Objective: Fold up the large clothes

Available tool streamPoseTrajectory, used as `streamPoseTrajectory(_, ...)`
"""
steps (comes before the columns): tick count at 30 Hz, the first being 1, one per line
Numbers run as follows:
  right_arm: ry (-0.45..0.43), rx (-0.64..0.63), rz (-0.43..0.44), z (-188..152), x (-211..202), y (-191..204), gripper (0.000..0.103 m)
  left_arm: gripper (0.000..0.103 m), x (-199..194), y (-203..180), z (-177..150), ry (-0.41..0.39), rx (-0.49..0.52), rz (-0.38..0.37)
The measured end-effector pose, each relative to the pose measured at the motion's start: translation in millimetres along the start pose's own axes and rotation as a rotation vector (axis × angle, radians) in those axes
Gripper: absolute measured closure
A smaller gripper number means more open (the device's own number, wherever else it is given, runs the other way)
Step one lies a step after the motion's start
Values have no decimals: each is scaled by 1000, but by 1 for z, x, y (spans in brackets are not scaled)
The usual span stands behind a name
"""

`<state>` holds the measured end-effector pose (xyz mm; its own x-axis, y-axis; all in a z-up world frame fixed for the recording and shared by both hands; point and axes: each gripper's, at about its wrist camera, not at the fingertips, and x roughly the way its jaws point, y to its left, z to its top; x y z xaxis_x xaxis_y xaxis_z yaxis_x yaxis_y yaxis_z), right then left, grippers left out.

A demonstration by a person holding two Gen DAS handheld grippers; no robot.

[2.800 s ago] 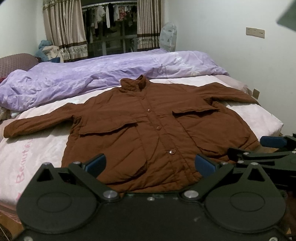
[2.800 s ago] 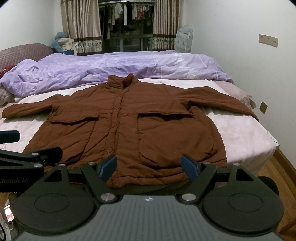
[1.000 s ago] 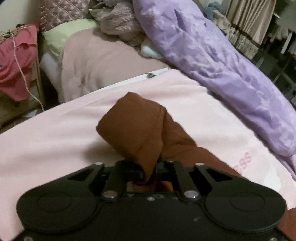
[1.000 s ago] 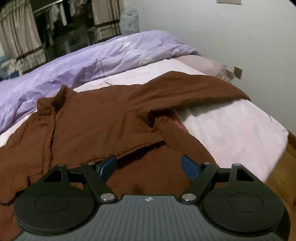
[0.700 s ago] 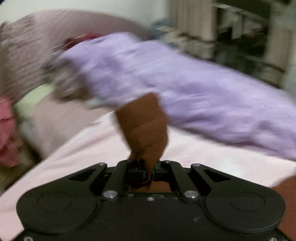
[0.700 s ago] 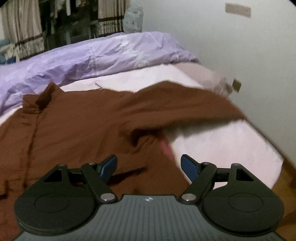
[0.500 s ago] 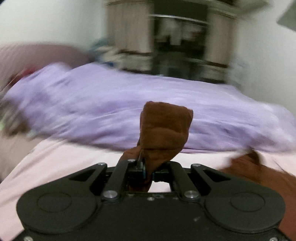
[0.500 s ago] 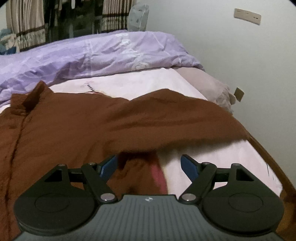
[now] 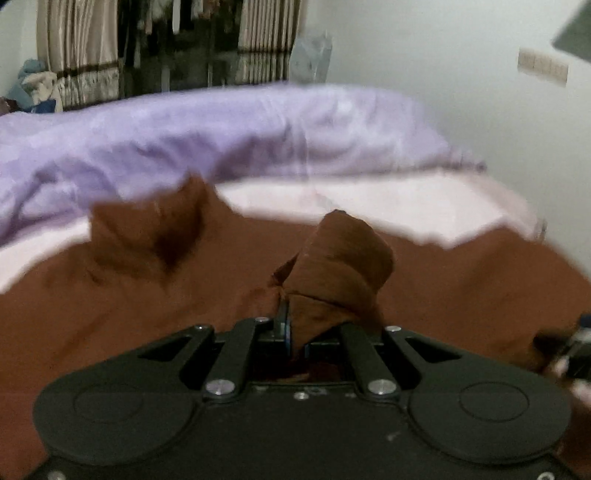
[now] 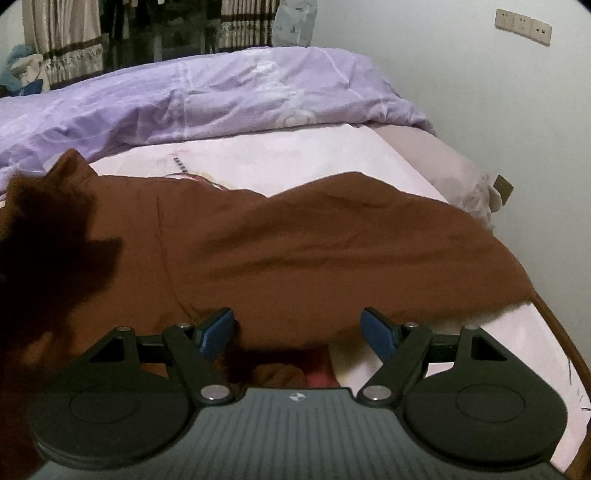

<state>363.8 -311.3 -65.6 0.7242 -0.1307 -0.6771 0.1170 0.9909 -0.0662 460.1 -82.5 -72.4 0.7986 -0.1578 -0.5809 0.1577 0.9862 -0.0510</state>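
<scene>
A large brown jacket (image 10: 295, 251) lies spread on the bed, collar (image 9: 155, 225) toward the purple duvet. My left gripper (image 9: 291, 332) is shut on the cuff of the jacket's left sleeve (image 9: 343, 266), which stands up in a bunch above the jaws, over the jacket's body. The picture there is blurred. My right gripper (image 10: 297, 330) is open just above the jacket's right part, blue pads (image 10: 216, 332) wide apart with nothing pressed between them. The right sleeve (image 10: 424, 236) lies across the jacket toward the bed's right edge. At the left edge of the right wrist view a dark blurred mass of brown cloth (image 10: 40, 251) hangs close.
A crumpled purple duvet (image 10: 221, 96) runs along the far side of the pink sheet (image 10: 295, 158). A white wall with sockets (image 10: 522, 22) is close on the right, where the bed's wooden edge (image 10: 565, 332) ends. Curtains (image 10: 62, 40) and hanging clothes are behind.
My left gripper has swung far to the right with the sleeve cuff, from the bed's pillow end to above the jacket's body. My right gripper moved right toward the right sleeve, still open.
</scene>
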Motion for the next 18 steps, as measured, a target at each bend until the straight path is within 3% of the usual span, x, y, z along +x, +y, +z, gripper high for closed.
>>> streamPoseTrajectory(3,9,22,10,-2,2,-4,12,99,10,-2,-21,-4,-18,53)
streamPoseTrajectory(9,4,40,10,-3,1,-6,12,94,-13,-5,9,-111,-5,36)
streamPoseTrajectory(11,11,48,14,-4,3,-8,12,67,4,-7,4,-34,32,17)
streamPoseTrajectory(13,20,53,20,-5,4,-10,11,22,26,-13,-12,71,76,-34)
streamPoseTrajectory(16,26,58,24,-4,6,-11,11,21,17,-39,-23,3,248,35)
streamPoseTrajectory(18,25,53,22,-5,5,-11,11,21,4,-42,-15,7,275,17)
